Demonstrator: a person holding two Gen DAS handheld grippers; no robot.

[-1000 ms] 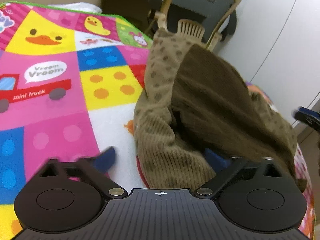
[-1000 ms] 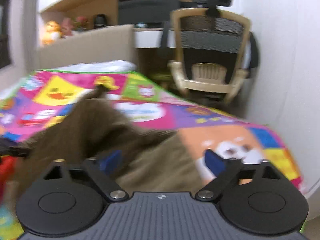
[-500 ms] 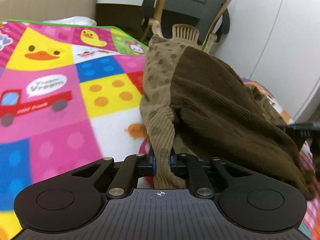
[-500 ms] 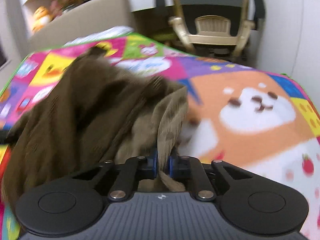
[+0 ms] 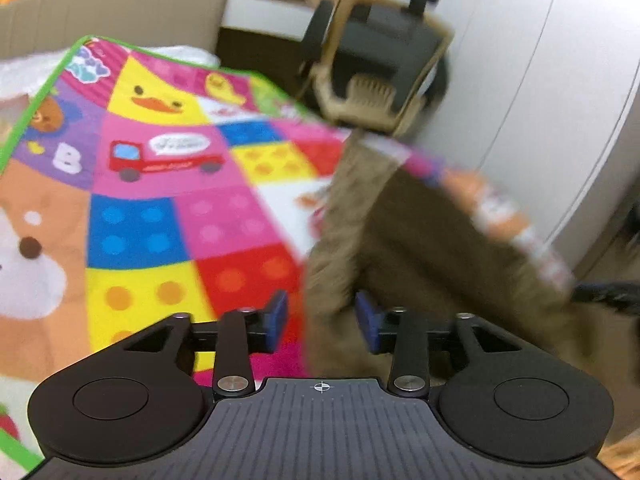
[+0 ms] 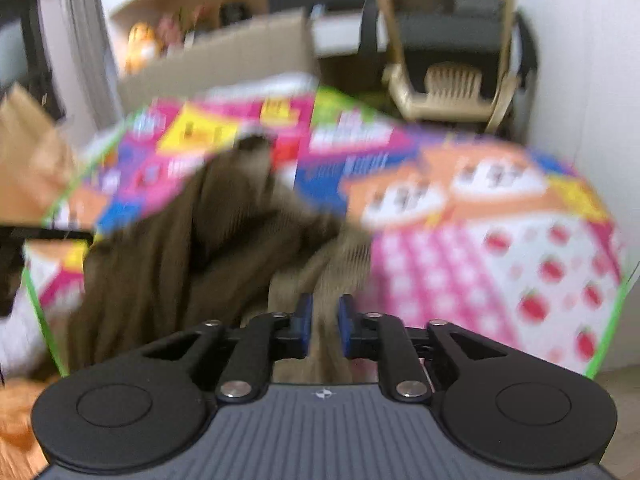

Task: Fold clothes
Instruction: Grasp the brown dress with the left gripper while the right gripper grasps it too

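- Brown garment [image 5: 420,248], seen from the left wrist camera, lies crumpled on the right part of a patchwork play mat [image 5: 160,200], with a lighter tan ribbed edge running toward the camera and darker corduroy-like cloth beside it.
- The left gripper [image 5: 322,318] has its blue-padded fingers [image 5: 276,316] spread apart; the tan edge sits in the gap between them, and neither pad presses it as far as the blur lets me judge.
- The mat fills the left and centre: bright squares in pink, yellow, blue and red, a duck face, a red truck, a letter B, a dog face at the left edge, and a green border.
- Beyond the mat stand a beige panel [image 5: 120,16], a tan-framed office chair [image 5: 380,52] and a pale wall [image 5: 540,80] on the right. A dark blurred shape shows at the right edge, too unclear to name.
- From the right wrist camera, which is heavily blurred, the garment [image 6: 208,240] rises in a dark brown heap left of centre on the mat [image 6: 500,248], whose near right part is pink gingham with strawberries.
- The right gripper [image 6: 323,322] has its blue fingers [image 6: 305,320] nearly together with a tan strip of the garment pinched between them.
- Behind are the chair [image 6: 452,52], a cardboard-coloured panel [image 6: 224,60], and a shelf with small toys [image 6: 148,44].
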